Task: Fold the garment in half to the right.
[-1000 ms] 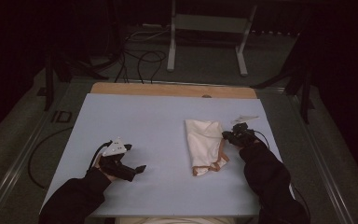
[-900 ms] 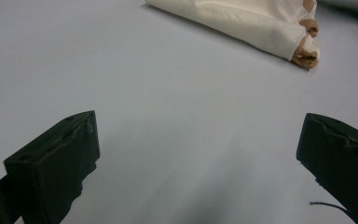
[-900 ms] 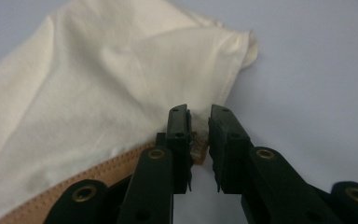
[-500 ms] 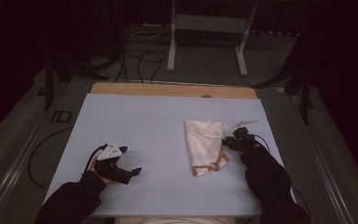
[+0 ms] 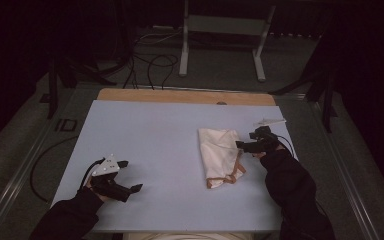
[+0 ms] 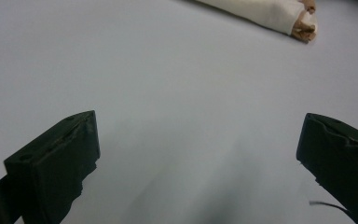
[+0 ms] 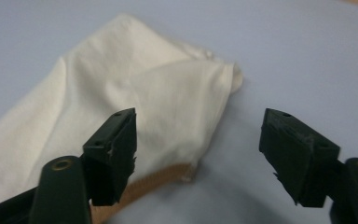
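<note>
A cream cloth (image 5: pixel 220 152) with a tan hem lies folded on the right half of the blue-grey table (image 5: pixel 155 130). My right gripper (image 5: pixel 240 145) sits at the cloth's right edge, pointing left. Its jaws have just been opening and now stand open. In the right gripper view the cloth (image 7: pixel 135 93) lies under the left jaw and reaches partway into the gap of the right gripper (image 7: pixel 200 135), with no pad pressing on it. My left gripper (image 5: pixel 132 175) is open over bare table at the near left. In the left gripper view the left gripper (image 6: pixel 198 140) holds nothing, and the cloth (image 6: pixel 265 11) lies far off.
A wooden strip (image 5: pixel 180 96) runs along the table's far edge. Beyond it on the floor stand a metal frame (image 5: pixel 220 30) and loose cables (image 5: pixel 150 60). Dark stands flank the table on both sides.
The right gripper's jaws have opened and let go of the cloth's right edge. The left gripper has drifted a little to the left and nearer the table's front edge.
</note>
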Demonstrator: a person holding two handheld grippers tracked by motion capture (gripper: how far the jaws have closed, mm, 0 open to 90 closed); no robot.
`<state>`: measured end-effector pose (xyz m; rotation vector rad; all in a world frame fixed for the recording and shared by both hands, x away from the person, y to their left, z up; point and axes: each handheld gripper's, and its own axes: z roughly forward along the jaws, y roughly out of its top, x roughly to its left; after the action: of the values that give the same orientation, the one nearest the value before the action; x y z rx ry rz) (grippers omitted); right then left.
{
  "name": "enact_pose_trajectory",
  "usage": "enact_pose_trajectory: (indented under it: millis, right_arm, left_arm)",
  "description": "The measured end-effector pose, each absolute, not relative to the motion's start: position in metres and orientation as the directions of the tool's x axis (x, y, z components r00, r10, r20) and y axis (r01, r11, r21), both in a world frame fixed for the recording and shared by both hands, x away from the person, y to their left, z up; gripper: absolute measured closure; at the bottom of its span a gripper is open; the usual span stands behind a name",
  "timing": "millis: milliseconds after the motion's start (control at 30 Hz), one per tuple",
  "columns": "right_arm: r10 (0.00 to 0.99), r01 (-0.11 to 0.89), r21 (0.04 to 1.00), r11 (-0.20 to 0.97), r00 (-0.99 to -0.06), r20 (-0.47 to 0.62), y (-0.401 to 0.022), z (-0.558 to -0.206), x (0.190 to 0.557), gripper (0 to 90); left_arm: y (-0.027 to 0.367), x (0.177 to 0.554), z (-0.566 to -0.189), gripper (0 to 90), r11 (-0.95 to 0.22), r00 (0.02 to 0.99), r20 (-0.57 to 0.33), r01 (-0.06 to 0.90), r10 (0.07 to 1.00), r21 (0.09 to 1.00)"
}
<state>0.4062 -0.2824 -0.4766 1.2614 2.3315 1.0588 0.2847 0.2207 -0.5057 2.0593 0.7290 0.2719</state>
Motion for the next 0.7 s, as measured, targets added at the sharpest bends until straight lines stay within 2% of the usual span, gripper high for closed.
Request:
enact_pose_trajectory:
  millis: [167, 267, 400, 467, 700]
  right_arm:
    - [0.801, 0.599, 0.727, 0.336, -0.588, 0.113, -0.281, -0.468, 0.413, 19.6]
    - [0.794, 0.593, 0.733, 0.335, -0.596, 0.120, -0.279, -0.464, 0.418, 13.7]
    - [0.789, 0.583, 0.739, 0.338, -0.603, 0.115, -0.275, -0.460, 0.424, 13.6]
    - [0.787, 0.585, 0.742, 0.326, -0.603, 0.130, -0.273, -0.460, 0.428, 14.2]
    - [0.788, 0.603, 0.724, 0.336, -0.601, 0.135, -0.269, -0.466, 0.452, 38.4]
  left_arm:
    - [0.230, 0.282, -0.508, 0.2, -0.432, 0.797, -0.083, 0.409, 0.599, 0.804]
    - [0.231, 0.283, -0.508, 0.2, -0.453, 0.800, -0.091, 0.425, 0.593, 0.784]
    - [0.232, 0.284, -0.508, 0.2, -0.455, 0.796, -0.094, 0.433, 0.598, 0.778]
    - [0.232, 0.285, -0.507, 0.2, -0.439, 0.774, -0.080, 0.438, 0.628, 0.784]
    - [0.233, 0.285, -0.505, 0.2, -0.404, 0.758, -0.068, 0.419, 0.649, 0.813]
